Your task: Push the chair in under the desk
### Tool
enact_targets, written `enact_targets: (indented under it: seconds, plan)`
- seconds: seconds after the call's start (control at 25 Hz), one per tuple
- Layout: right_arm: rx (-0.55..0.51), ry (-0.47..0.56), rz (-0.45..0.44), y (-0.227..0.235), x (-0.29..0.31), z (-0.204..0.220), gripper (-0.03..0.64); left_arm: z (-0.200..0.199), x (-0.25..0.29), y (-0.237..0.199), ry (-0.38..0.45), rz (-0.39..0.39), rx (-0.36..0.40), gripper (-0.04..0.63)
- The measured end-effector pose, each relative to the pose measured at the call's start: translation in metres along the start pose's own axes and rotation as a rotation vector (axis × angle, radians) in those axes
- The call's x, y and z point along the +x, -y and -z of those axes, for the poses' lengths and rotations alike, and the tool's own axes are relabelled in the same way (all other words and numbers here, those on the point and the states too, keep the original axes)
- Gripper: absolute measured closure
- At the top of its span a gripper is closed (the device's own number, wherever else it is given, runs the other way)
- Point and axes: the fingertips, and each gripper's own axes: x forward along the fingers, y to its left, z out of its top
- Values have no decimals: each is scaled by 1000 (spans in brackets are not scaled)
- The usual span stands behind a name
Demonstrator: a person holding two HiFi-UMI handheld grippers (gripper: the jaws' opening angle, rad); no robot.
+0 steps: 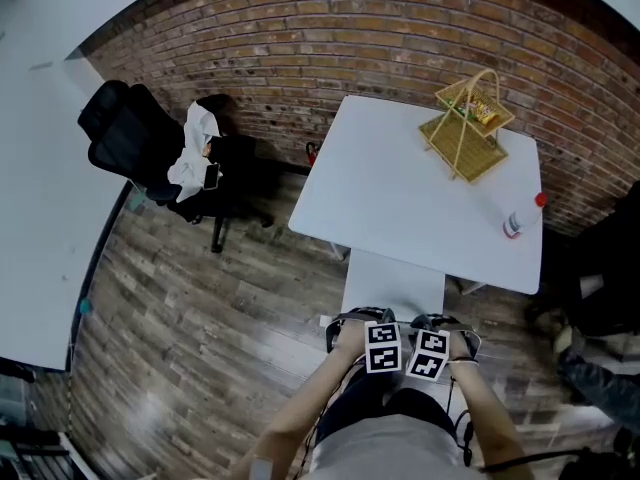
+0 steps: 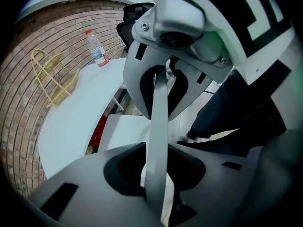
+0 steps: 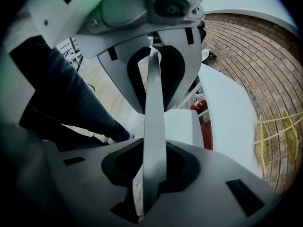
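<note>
The left gripper point(image 1: 352, 336) and right gripper point(image 1: 458, 338) each grip the chair point(image 1: 393, 278) by its thin backrest, jaws narrowed onto the panel. The seat sits partly under the counter point(image 1: 400, 188) (basket point(image 1: 468, 128) and bottle point(image 1: 514, 224) on top). The push appears under way, and next it likely needs 2 even, level shoves.

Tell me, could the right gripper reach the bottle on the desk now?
Probably not yet: the right gripper is clamped on the white chair, which it must release first. The bottle stands by the right edge of the desk.
</note>
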Motion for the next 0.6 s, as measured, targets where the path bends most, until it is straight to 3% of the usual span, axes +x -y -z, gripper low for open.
enact_targets:
  seconds: [0.6]
  plan:
    - [54, -5, 28, 83, 15, -10, 526, 8, 4, -87, -6, -13, 48, 483]
